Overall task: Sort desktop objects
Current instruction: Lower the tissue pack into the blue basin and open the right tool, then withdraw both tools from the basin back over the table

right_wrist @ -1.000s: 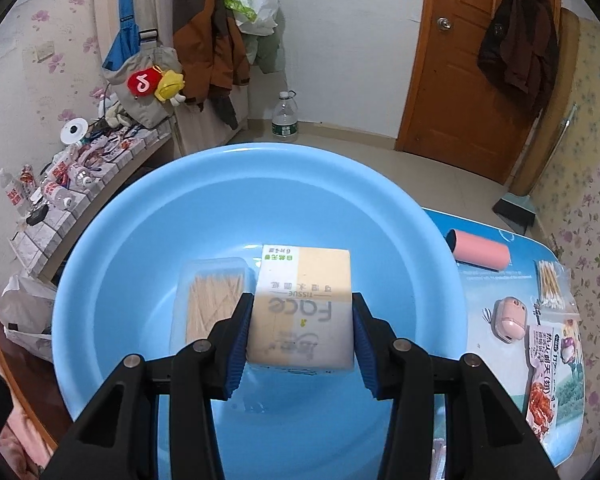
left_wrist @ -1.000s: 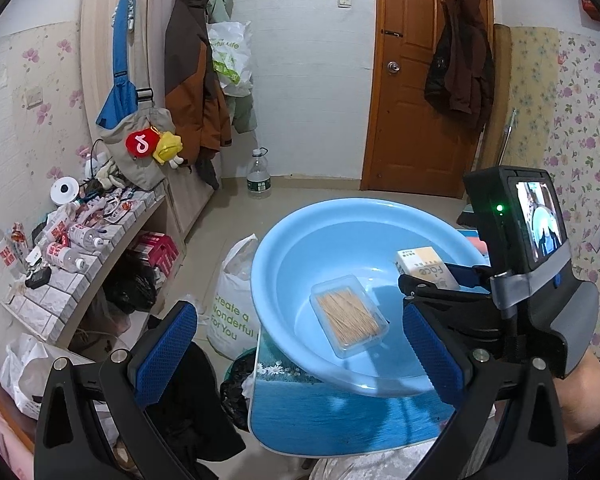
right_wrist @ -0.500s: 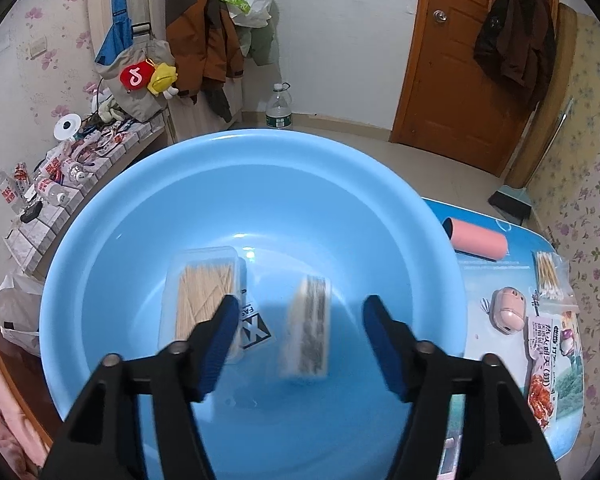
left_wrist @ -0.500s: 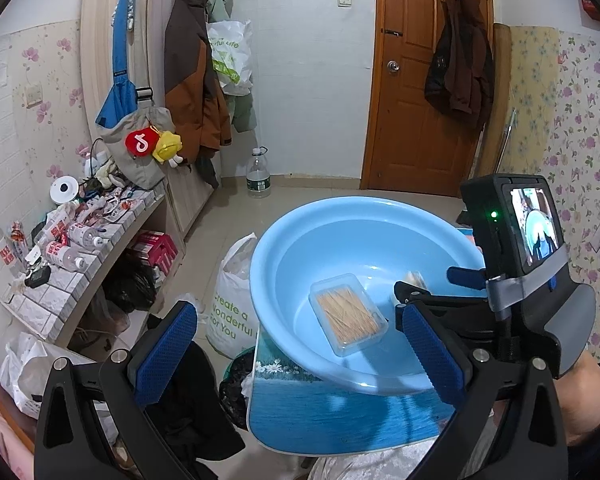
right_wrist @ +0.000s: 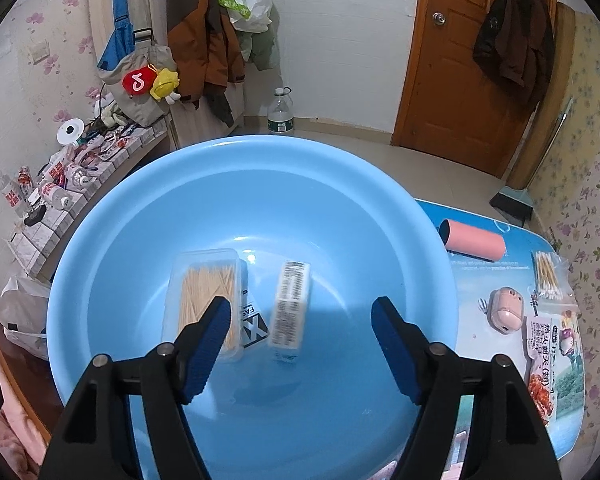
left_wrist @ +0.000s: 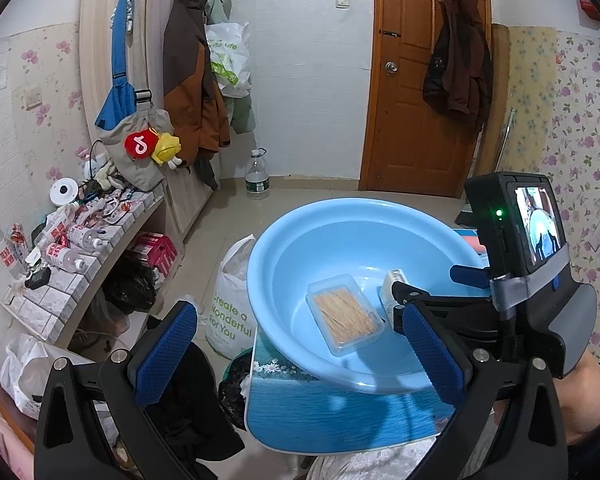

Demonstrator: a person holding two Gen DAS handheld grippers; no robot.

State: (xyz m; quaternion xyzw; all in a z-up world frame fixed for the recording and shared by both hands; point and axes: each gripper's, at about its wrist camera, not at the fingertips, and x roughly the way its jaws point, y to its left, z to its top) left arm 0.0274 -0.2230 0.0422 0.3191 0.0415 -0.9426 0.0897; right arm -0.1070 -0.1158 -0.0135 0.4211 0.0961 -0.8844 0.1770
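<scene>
A light blue basin (right_wrist: 148,208) fills the right wrist view and sits at the right in the left wrist view (left_wrist: 284,240). In it lie a clear box of toothpicks (right_wrist: 204,296) and a tissue pack (right_wrist: 290,312), on its edge and blurred. My right gripper (right_wrist: 300,348) is open and empty above the basin. The toothpick box (left_wrist: 344,320) and tissue pack (left_wrist: 392,288) also show in the left wrist view. My left gripper (left_wrist: 300,356) is open and empty, near the basin's near-left rim.
On the blue table mat (right_wrist: 484,280) right of the basin lie a pink roll (right_wrist: 474,242), cotton swabs (right_wrist: 546,274), a small pink device (right_wrist: 506,310) and a snack packet (right_wrist: 542,356). A cluttered shelf (left_wrist: 72,236) and bags on the floor stand at the left.
My right gripper opened and let go of the tissue pack, which dropped into the basin beside the toothpick box. The left gripper stayed put.
</scene>
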